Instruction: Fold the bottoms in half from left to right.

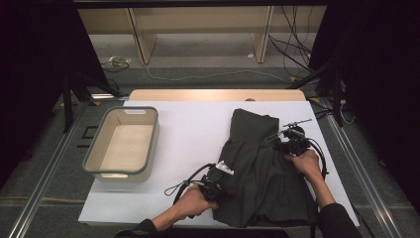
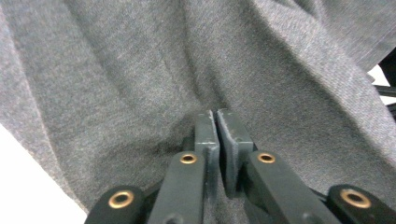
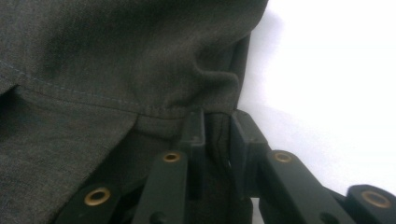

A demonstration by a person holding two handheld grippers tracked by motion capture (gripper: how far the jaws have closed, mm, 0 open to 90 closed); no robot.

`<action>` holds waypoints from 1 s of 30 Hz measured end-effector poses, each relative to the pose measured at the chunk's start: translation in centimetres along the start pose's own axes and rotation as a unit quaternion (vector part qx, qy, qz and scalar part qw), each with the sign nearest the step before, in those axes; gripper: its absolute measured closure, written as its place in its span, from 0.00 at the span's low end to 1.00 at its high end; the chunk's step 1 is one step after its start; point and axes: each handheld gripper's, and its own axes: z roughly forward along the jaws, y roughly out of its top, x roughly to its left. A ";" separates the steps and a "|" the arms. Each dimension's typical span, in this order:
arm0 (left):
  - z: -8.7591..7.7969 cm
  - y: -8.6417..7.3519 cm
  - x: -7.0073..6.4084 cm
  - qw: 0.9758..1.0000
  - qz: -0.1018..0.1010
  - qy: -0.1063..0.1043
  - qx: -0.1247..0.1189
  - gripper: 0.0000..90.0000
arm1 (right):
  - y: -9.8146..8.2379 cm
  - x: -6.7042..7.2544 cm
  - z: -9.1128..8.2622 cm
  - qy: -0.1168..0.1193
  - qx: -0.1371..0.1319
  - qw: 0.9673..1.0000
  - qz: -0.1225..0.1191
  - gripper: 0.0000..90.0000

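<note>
A dark grey woven-fabric garment (image 1: 262, 168) lay rumpled on the right half of the white-topped table (image 1: 198, 134), running from near the middle of the far edge down to the near edge, where its wider end spread out. A small white tag (image 1: 224, 167) showed at its left border.

My left hand (image 1: 194, 203) held the left gripper (image 1: 214, 191) against the garment's near-left border, close to the table's near edge. In the left gripper view its two black jaws stood pressed almost together, with a pucker of the grey cloth (image 2: 154, 84) gathered right at their tips; the left gripper (image 2: 217, 122) had the fabric pinched.

My right hand (image 1: 308, 163) held the right gripper (image 1: 286, 145) at the garment's right border, towards the table's right edge. In the right gripper view the right gripper (image 3: 215, 122) had its jaws a narrow way apart with a fold of the stitched hem (image 3: 140, 109) caught between them, the white tabletop (image 3: 336, 70) bare just beside it.

An open rectangular beige plastic tub with a grey rim (image 1: 143, 163) stood on the left part of the table, well apart from the garment and both grippers.
</note>
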 end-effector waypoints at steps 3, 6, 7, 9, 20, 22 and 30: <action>-0.6 0.4 0.0 1.000 0.002 0.000 -0.014 0.92 | 0.2 0.0 -0.6 0.001 -0.010 1.000 0.001 0.83; -1.2 1.0 0.1 0.999 0.001 0.005 -0.034 0.86 | 0.3 0.1 -1.4 -0.002 -0.029 1.000 0.000 0.79; -1.4 1.2 0.1 0.999 -0.001 0.008 -0.041 0.85 | 0.4 0.1 -1.6 -0.004 -0.036 0.999 -0.002 0.77; -1.7 1.7 0.1 0.999 0.000 0.008 -0.051 0.84 | 0.5 0.3 -2.1 -0.001 -0.050 0.999 -0.004 0.75; 0.7 3.6 -3.1 0.998 0.037 -0.025 -0.040 0.88 | 0.6 0.5 -2.8 0.001 -0.064 0.998 -0.002 0.73; 1.6 3.6 -3.7 0.998 0.041 -0.033 -0.030 0.90 | 0.7 0.4 -2.9 0.003 -0.068 0.998 0.001 0.74; 3.5 2.7 -4.4 0.998 0.048 -0.050 0.009 0.86 | 0.7 0.5 -2.6 0.003 -0.061 0.998 0.001 0.74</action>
